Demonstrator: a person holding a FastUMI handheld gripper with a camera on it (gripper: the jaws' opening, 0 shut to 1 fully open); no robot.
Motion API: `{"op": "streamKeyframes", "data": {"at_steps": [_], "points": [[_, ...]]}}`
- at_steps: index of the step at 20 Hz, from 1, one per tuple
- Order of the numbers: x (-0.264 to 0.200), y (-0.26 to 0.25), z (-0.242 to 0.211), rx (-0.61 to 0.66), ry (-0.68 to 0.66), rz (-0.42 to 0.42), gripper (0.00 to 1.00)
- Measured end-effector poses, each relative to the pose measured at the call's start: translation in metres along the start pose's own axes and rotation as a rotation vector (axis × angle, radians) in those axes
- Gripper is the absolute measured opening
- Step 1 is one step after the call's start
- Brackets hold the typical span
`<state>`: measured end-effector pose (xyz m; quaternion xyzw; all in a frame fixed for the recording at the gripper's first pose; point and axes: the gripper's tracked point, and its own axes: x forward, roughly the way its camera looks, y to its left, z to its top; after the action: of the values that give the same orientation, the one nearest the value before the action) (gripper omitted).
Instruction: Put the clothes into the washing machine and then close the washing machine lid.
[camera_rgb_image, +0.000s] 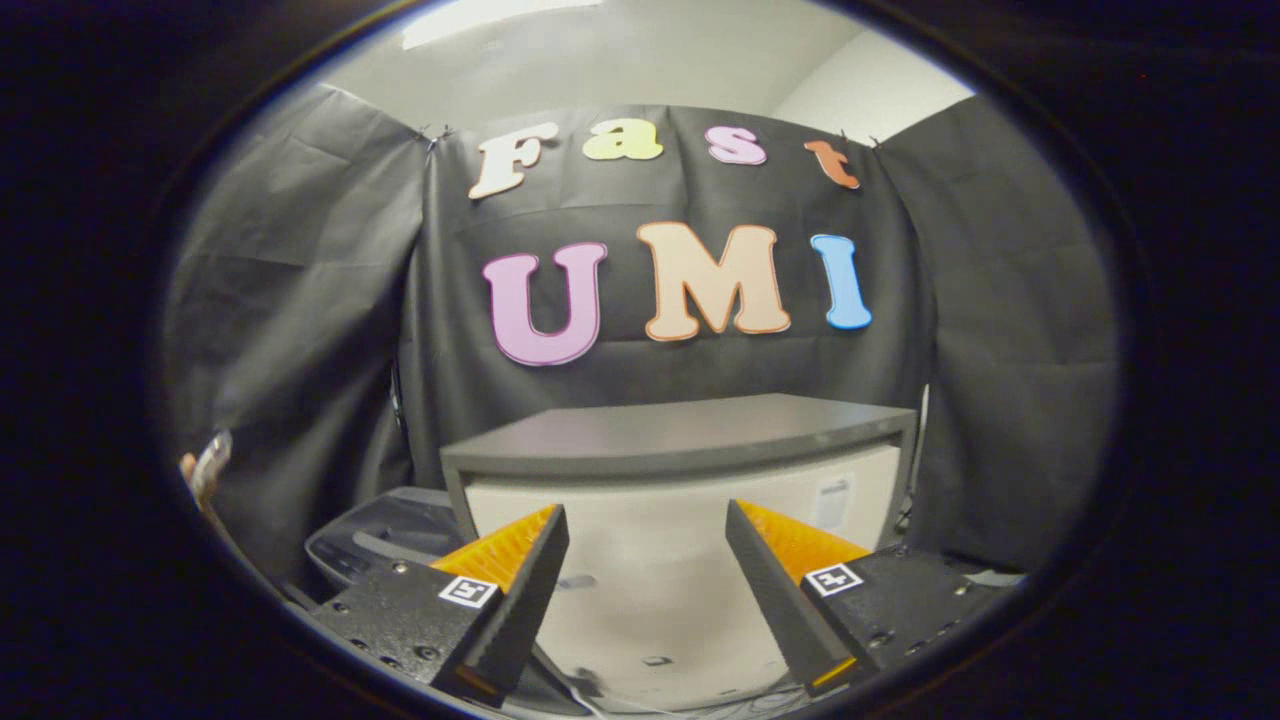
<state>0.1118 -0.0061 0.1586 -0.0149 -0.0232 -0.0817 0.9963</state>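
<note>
I am holding the gripper (647, 560) level and looking straight ahead, its two fingers (520, 580) spread wide apart with nothing between them. Just beyond them stands the washing machine, a pale, cream-fronted box (660, 560) whose dark grey flat lid (680, 435) is showing as a broad slab across its top. From this low angle I cannot tell whether that lid is raised or lying flat, nor can I see down into the tub. To the near left of the machine, beside the left finger, a dark grey plastic tub or basket (385, 540) is sitting; it may be where the clothes are waiting, but I am not making out any garment in it. A small pale label (832, 503) is sitting on the machine's front at the right, too small to read.

I am judging that the step in hand is the first reach for the clothes. To do it well I should be tipping the gripper downward and swinging left toward the dark tub until cloth is plainly showing between the fingers, keeping them spread until then. I would bite deep into a bunched fold, not a loose edge, so the garment is not trailing and catching on the machine's rim as I lift it over.
</note>
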Motion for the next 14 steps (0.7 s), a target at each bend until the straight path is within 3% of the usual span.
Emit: {"op": "streamKeyframes", "data": {"at_steps": [3, 6, 10, 14], "points": [[-0.019, -0.023, -0.040, -0.063, 0.036, -0.008, 0.96], [-0.031, -0.029, -0.065, -0.045, 0.076, 0.004, 0.96], [-0.035, -0.019, -0.063, -0.013, 0.061, 0.029, 0.96], [-0.030, 0.003, -0.051, -0.061, 0.037, 0.084, 0.97]]}}
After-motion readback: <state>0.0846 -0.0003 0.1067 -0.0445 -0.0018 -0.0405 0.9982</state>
